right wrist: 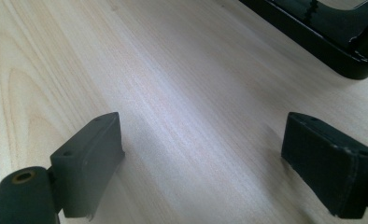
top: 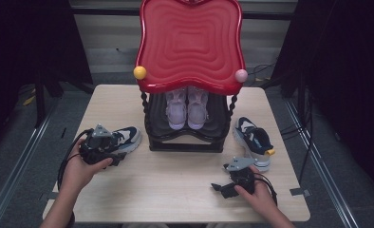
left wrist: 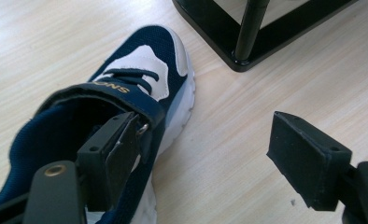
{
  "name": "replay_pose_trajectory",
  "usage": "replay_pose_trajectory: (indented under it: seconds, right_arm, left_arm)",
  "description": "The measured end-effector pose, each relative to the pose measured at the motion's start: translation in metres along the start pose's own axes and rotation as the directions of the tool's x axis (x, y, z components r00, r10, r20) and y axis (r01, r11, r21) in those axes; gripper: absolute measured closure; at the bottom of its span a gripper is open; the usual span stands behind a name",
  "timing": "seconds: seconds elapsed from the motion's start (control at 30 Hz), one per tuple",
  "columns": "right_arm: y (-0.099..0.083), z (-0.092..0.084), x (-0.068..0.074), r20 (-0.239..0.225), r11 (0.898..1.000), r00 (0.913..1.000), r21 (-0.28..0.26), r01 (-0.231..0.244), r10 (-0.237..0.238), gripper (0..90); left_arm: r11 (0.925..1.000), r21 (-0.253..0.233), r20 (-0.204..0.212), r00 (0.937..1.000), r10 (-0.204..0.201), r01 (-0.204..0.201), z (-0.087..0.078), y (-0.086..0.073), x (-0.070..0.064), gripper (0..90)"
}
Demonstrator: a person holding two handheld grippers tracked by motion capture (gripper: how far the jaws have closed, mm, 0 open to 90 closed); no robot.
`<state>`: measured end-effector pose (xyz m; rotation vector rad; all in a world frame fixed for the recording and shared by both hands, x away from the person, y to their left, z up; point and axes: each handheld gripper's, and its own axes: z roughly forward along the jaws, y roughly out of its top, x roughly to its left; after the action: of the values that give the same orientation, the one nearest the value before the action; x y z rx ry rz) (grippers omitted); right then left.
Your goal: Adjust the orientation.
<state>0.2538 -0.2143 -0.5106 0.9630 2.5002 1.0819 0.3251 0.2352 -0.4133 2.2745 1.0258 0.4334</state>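
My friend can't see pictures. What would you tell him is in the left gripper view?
A dark blue and white sneaker lies on a pale wooden table, seen from close up. The left gripper has its two black jaws wide apart, one over the shoe's opening beside the strap and one over bare table. The black foot of a shoe rack sits in the top corner.

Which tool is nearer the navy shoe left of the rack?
Left. The left tool sits at the navy shoe, one jaw inside its opening. The right tool rests open across the table, far off.
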Motion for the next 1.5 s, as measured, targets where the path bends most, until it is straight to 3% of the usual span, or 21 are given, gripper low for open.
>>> replay_pose_trajectory:
  seconds: [0.2, 0.23, 0.3, 0.43, 0.53, 0.63, 0.7, 0.77, 0.83, 0.9, 1.13, 1.3, 1.4, 1.47, 1.5]
  right_arm:
    - [0.000, 0.000, 0.000, 0.000, 1.000, 1.0000, 0.000, 0.000, 0.000, 11.8]
    - [0.000, 0.000, 0.000, 0.000, 1.000, 1.0000, 0.000, 0.000, 0.000, 11.8]
    - [0.000, 0.000, 0.000, 0.000, 1.000, 1.0000, 0.000, 0.000, 0.000, 11.7]
    - [0.000, 0.000, 0.000, 0.000, 1.000, 1.0000, 0.000, 0.000, 0.000, 11.8]
    - [0.000, 0.000, 0.000, 0.000, 1.000, 1.0000, 0.000, 0.000, 0.000, 11.7]
    - [0.000, 0.000, 0.000, 0.000, 1.000, 1.0000, 0.000, 0.001, -0.001, 11.7]
    - [0.000, 0.000, 0.000, -0.001, 1.000, 1.0000, 0.000, 0.001, -0.001, 11.7]
    - [0.000, 0.000, 0.000, -0.001, 1.000, 1.0000, 0.000, 0.001, -0.001, 11.7]
    - [0.000, 0.000, 0.000, -0.001, 1.000, 1.0000, 0.000, 0.001, -0.001, 11.7]
    - [0.000, 0.000, 0.000, -0.001, 1.000, 1.0000, 0.000, 0.001, -0.001, 11.7]
    - [0.000, 0.000, 0.000, -0.001, 1.000, 1.0000, 0.000, 0.001, -0.001, 11.7]
    - [0.000, 0.000, 0.000, -0.001, 1.000, 1.0000, 0.000, 0.002, -0.002, 11.7]
    - [0.000, 0.000, 0.000, -0.003, 1.000, 1.0000, 0.000, 0.003, -0.003, 11.6]
    - [0.000, 0.000, 0.000, -0.004, 1.000, 1.0000, 0.000, 0.004, -0.004, 11.6]
    - [0.000, 0.000, 0.000, -0.003, 1.000, 1.0000, 0.000, 0.004, -0.004, 11.6]
  left_arm:
    - [0.9999, -0.007, -0.013, 0.9998, -0.012, 0.012, -0.007, -0.002, 0.005, 22.5]
    - [0.9992, -0.019, -0.015, 0.9993, -0.034, 0.034, -0.008, -0.002, 0.006, 22.5]
    - [0.9981, -0.009, -0.028, 0.9977, -0.062, 0.062, -0.009, -0.006, 0.010, 22.5]
    - [0.9967, 0.043, -0.024, 0.9974, -0.068, 0.069, -0.001, -0.015, 0.015, 22.3]
    - [0.9967, 0.052, -0.006, 0.9980, -0.063, 0.063, 0.005, -0.020, 0.014, 24.9]
    - [0.9967, 0.075, -0.036, 0.9990, -0.029, 0.031, 0.008, -0.019, 0.010, 25.5]
    - [0.9960, 0.086, -0.037, 0.9991, -0.022, 0.025, 0.007, -0.017, 0.009, 29.8]
    - [0.9964, 0.072, -0.025, 0.9987, -0.043, 0.045, 0.005, -0.017, 0.009, 38.0]
    - [0.9962, 0.084, -0.036, 0.9992, -0.020, 0.023, 0.005, -0.016, 0.008, 44.2]
    - [0.9964, 0.081, -0.045, 0.9988, -0.022, 0.025, 0.005, -0.016, 0.006, 48.2]
    - [0.9949, 0.081, -0.035, 0.9977, -0.057, 0.060, 0.000, -0.015, 0.006, 77.3]
    - [0.9925, 0.076, -0.028, 0.9951, -0.095, 0.096, 0.002, -0.012, 0.002, 79.9]
    - [0.9868, 0.051, -0.026, 0.9880, -0.152, 0.153, 0.005, -0.009, -0.001, 80.0]
    - [0.9861, 0.057, -0.030, 0.9875, -0.155, 0.156, 0.008, -0.007, -0.006, 79.8]
    - [0.9831, 0.051, -0.020, 0.9843, -0.175, 0.176, 0.008, -0.006, -0.007, 79.5]
